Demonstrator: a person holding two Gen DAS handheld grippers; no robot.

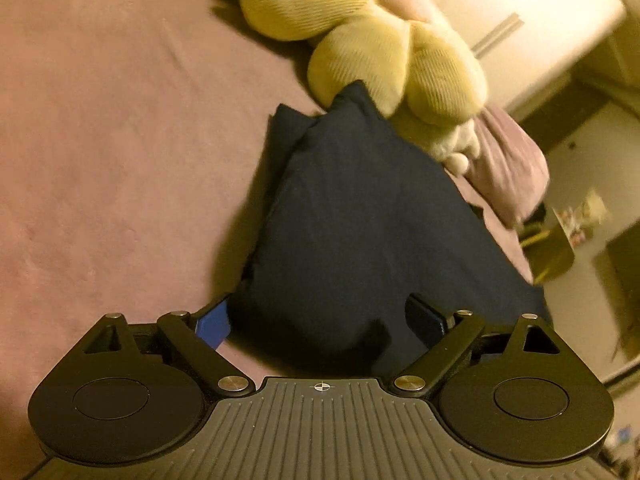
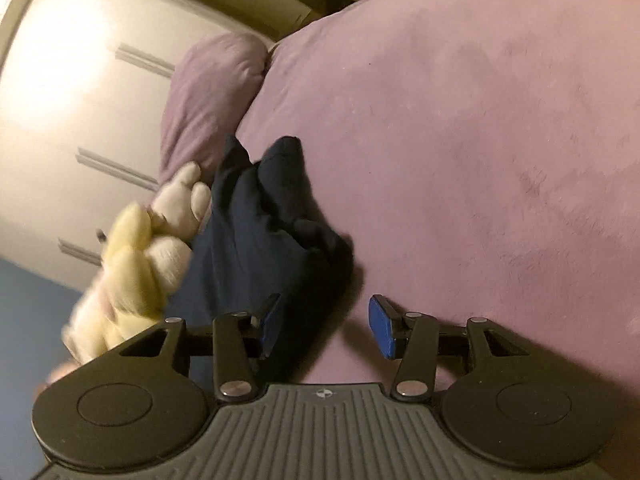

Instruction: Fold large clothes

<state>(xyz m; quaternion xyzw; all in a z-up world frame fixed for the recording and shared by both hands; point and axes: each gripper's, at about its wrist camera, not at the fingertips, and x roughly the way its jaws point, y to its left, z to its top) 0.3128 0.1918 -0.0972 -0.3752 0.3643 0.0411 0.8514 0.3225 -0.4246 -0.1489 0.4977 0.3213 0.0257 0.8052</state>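
Judging progress: your navy garment (image 1: 360, 220) lies bunched on the pink bed (image 1: 100, 140), touching the plush toy (image 1: 380, 40), folding unfinished. Left gripper (image 1: 320, 320) and right gripper (image 2: 324, 326): both released, holding nothing.

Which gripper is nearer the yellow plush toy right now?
Right, probably. The yellow plush toy sits beside the right gripper, just off its left finger. From the left gripper, it lies beyond the navy garment.

Both left tongs (image 1: 320, 322) and right tongs (image 2: 326, 326) gape wide.
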